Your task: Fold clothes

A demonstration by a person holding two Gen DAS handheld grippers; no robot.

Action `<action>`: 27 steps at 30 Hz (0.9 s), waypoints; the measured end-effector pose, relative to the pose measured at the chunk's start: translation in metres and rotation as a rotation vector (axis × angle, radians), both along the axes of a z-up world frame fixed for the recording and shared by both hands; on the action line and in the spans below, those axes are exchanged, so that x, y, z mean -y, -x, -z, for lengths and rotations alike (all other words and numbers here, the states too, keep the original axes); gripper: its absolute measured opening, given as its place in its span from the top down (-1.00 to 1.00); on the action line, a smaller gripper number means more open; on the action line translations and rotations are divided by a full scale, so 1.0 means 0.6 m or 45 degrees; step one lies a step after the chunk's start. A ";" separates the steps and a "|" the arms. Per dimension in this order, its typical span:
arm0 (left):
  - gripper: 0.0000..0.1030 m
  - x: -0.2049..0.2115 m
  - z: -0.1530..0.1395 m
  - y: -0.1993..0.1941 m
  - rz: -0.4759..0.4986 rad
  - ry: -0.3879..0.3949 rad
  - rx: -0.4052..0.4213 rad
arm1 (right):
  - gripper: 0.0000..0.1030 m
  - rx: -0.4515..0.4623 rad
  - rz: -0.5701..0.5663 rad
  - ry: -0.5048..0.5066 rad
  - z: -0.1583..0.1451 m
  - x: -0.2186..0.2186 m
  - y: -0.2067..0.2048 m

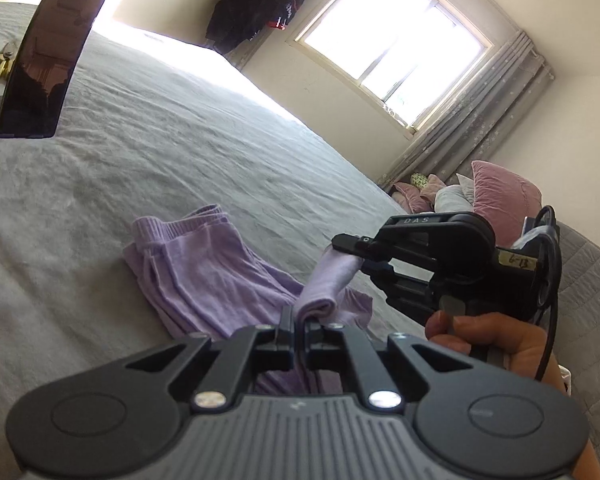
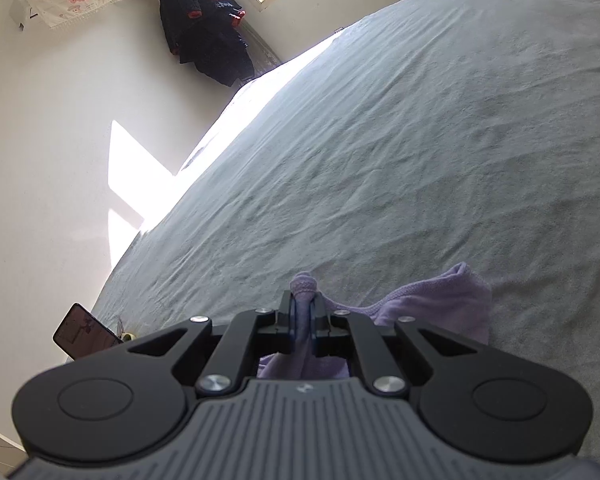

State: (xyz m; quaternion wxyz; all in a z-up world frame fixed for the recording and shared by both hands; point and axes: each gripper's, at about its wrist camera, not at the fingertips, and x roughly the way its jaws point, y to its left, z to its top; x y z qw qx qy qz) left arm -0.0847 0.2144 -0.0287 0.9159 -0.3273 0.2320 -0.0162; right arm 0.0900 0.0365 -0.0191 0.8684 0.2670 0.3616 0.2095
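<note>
A lilac garment (image 1: 204,268) with a ribbed waistband lies crumpled on the grey bed sheet (image 1: 188,140). In the left wrist view my left gripper (image 1: 299,320) is shut on a fold of it near the bottom middle. My right gripper (image 1: 346,249) comes in from the right, held by a hand (image 1: 496,336), and is shut on another part of the same cloth. A strip of fabric hangs between the two grippers. In the right wrist view the right gripper (image 2: 302,314) pinches a bunched hem, with the rest of the garment (image 2: 440,304) trailing to the right on the sheet (image 2: 380,140).
A dark phone (image 1: 48,60) stands on a holder at the far left of the bed, also seen as the phone (image 2: 86,336). Pink pillows (image 1: 500,196) lie at the bed's head. A dark jacket (image 2: 204,28) hangs by the window (image 1: 396,40). The bed edge (image 2: 204,148) drops off toward the wall.
</note>
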 end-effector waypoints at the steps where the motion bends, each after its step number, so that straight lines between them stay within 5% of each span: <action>1: 0.93 -0.010 0.000 -0.001 -0.029 0.006 -0.013 | 0.86 -0.002 -0.009 0.002 0.001 -0.010 -0.002; 16: 0.90 -0.070 0.020 0.004 -0.266 0.033 -0.182 | 0.84 0.000 -0.115 0.039 0.009 -0.116 -0.019; 18: 0.86 -0.071 0.020 0.000 -0.284 -0.011 -0.212 | 0.66 0.015 -0.132 0.014 0.010 -0.119 -0.020; 21: 0.51 -0.078 0.013 -0.008 -0.267 -0.099 -0.202 | 0.61 0.047 -0.138 0.000 0.001 -0.111 -0.019; 24: 0.25 -0.088 -0.002 -0.024 -0.251 -0.253 -0.139 | 0.00 0.126 -0.113 0.052 -0.017 -0.091 -0.005; 27: 0.18 -0.091 -0.019 -0.057 -0.125 -0.375 -0.115 | -0.04 0.186 -0.084 0.121 -0.029 -0.061 0.013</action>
